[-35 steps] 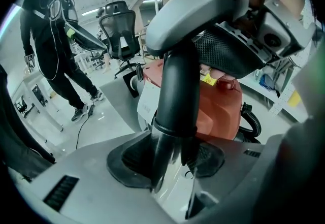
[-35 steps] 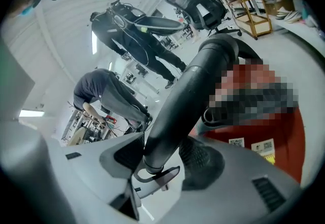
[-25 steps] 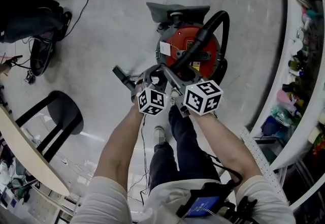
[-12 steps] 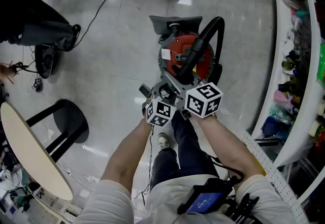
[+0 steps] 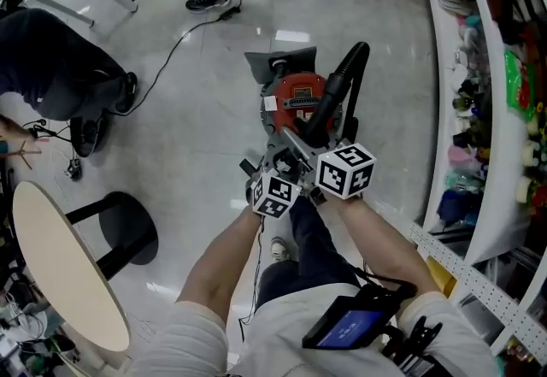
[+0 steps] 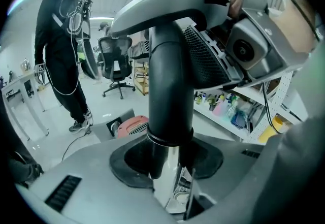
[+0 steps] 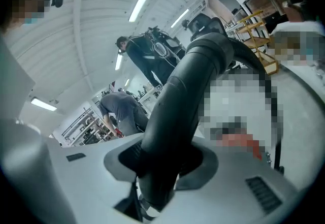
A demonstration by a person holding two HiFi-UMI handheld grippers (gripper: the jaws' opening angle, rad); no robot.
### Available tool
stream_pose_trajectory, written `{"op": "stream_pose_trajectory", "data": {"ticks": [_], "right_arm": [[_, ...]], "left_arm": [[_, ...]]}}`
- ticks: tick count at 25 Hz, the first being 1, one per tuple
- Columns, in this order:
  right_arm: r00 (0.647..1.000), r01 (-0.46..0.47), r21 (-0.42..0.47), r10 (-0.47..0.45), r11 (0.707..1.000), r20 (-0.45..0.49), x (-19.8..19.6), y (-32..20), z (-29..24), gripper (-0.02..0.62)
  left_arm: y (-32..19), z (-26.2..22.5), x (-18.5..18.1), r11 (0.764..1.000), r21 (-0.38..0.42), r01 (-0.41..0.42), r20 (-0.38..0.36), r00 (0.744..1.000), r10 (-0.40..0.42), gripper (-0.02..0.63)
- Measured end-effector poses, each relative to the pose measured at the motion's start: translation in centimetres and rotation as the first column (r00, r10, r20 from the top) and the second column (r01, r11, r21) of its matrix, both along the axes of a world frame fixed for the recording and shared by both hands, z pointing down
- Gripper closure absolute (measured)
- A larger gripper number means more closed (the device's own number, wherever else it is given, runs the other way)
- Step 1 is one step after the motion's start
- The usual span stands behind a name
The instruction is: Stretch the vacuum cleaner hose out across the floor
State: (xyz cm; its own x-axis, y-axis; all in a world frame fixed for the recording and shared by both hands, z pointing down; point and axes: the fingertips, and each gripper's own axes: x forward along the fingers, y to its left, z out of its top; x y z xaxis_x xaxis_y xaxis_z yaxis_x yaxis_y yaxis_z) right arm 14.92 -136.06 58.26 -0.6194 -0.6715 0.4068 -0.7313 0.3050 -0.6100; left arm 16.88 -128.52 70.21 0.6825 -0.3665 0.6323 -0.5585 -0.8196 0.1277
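A red canister vacuum cleaner [image 5: 295, 97] stands on the pale floor ahead of my feet; in the left gripper view it shows small and low [image 6: 133, 125]. Its black hose [image 5: 338, 91] arcs up from the body towards my hands. My left gripper [image 5: 273, 167] is shut on the hose's black tube [image 6: 170, 91], which stands upright between its jaws [image 6: 170, 167]. My right gripper [image 5: 313, 146] sits just to the right and higher. Its jaws [image 7: 162, 167] have just been closing, with the curved black hose end [image 7: 188, 96] between them and pressed by them.
Curved white shelves [image 5: 487, 136] full of small goods run along the right. A black stool [image 5: 120, 221] and a round table [image 5: 60, 273] stand at the left. People [image 5: 51, 59] stand at the upper left, and a cable [image 5: 171, 50] trails over the floor. An office chair [image 6: 116, 63] stands far off.
Both grippers have risen with the hose end, and the left one has drawn in close beside the right. The vacuum cleaner now looks smaller and farther below.
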Motion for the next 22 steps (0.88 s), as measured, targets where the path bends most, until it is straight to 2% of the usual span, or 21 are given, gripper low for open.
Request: {"op": "stream_pose_trajectory", "data": {"ticks": [12,17,22], "right_arm": [[0.999,-0.044,0.072,0.044,0.996,0.003,0.8,8.5,-10.3,0.449],[0.998,-0.054,0.103,0.055,0.993,-0.005,0.5,13.3,-14.0,0.443],[0.995,-0.095,0.092,0.096,0.991,0.001,0.3,18.9,-16.7,0.442]], "left_arm": [[8.4,-10.4,0.7,0.997,0.056,-0.052,-0.077,0.995,0.056,0.466],[12.9,-14.1,0.2,0.989,0.116,-0.091,-0.105,0.989,0.104,0.466],[18.2,-17.2,-0.7,0.978,0.165,-0.130,-0.110,0.983,0.149,0.466]]}}
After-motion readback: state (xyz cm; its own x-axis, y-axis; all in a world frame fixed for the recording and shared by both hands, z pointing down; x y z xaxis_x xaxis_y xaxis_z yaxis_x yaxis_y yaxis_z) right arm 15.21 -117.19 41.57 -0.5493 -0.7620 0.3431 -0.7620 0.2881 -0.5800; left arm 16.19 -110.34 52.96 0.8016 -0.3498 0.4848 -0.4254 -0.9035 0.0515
